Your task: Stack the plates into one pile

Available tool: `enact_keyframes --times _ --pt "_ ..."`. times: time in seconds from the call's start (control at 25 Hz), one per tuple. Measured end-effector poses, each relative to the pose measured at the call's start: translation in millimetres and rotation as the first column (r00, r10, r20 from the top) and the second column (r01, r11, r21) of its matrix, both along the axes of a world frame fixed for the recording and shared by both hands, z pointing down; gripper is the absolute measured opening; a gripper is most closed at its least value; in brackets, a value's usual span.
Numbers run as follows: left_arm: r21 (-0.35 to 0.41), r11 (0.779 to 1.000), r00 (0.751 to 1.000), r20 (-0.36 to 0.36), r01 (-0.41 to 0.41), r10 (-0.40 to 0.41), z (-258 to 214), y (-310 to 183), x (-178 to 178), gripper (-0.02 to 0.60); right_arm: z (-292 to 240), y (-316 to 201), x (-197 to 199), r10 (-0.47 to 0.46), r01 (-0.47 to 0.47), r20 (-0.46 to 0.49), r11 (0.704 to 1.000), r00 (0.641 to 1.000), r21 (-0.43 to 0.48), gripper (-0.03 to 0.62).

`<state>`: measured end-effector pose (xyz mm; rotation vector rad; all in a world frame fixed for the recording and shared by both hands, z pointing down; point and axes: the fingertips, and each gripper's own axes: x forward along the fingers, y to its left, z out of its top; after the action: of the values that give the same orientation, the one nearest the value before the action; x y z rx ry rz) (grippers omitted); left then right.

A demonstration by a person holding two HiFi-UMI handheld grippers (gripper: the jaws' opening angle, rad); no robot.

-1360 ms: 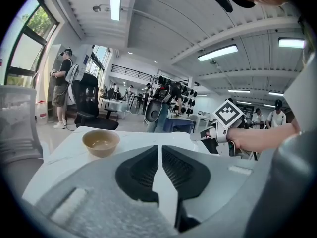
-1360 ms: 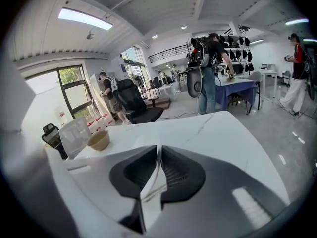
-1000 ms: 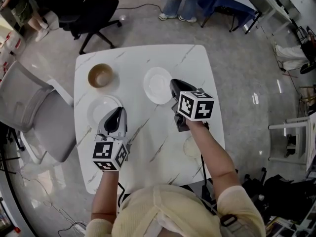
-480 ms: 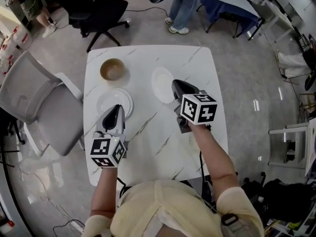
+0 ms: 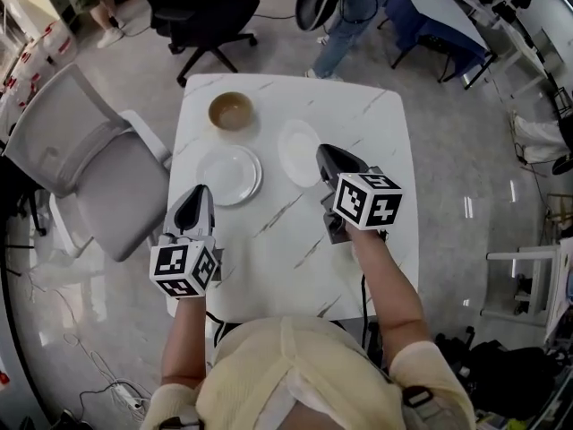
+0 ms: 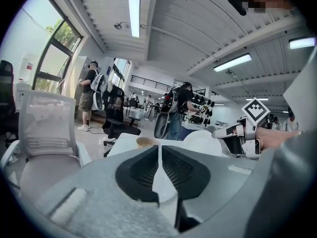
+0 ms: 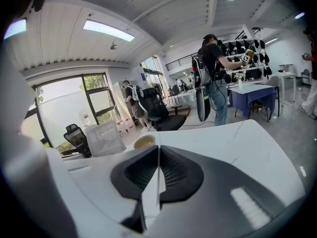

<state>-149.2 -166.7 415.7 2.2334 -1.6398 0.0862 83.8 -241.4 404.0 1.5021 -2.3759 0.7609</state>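
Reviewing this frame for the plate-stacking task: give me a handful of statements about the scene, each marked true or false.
1. The two white plates already sit in one pile. False: the left plate and the right plate lie apart on the table.
2. A brown bowl stands at the table's far side. True.
3. The left hand-held gripper is carrying a plate. False: the left hand-held gripper has its jaws shut on nothing.
4. The right hand-held gripper is shut and empty. True.
5. A grey chair stands beside the table. True.
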Motion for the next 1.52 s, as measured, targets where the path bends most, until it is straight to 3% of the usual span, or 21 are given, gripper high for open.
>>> enact_keyframes --times 0.68,1.0,1.52 --pt "-0.009 0.993 0.992 0.046 0.116 -0.116 -0.3 32.8 -65.4 0.012 12.6 21.0 -122.2 -0.187 0.196 0.118 0.978 0.975 -0.067 0.015" --pt "-0.027 0.988 0.987 0.064 0.149 -0.147 9.4 45.7 -81.4 0.012 17.0 26.7 -152.6 -0.189 0.216 0.235 0.972 0.953 -0.094 0.015" --pt "-0.038 0.985 0.984 0.064 0.168 -0.165 17.5 50.7 -88.4 0.012 40.1 24.7 -156.0 -0.109 0.156 0.295 0.978 0.949 -0.139 0.015"
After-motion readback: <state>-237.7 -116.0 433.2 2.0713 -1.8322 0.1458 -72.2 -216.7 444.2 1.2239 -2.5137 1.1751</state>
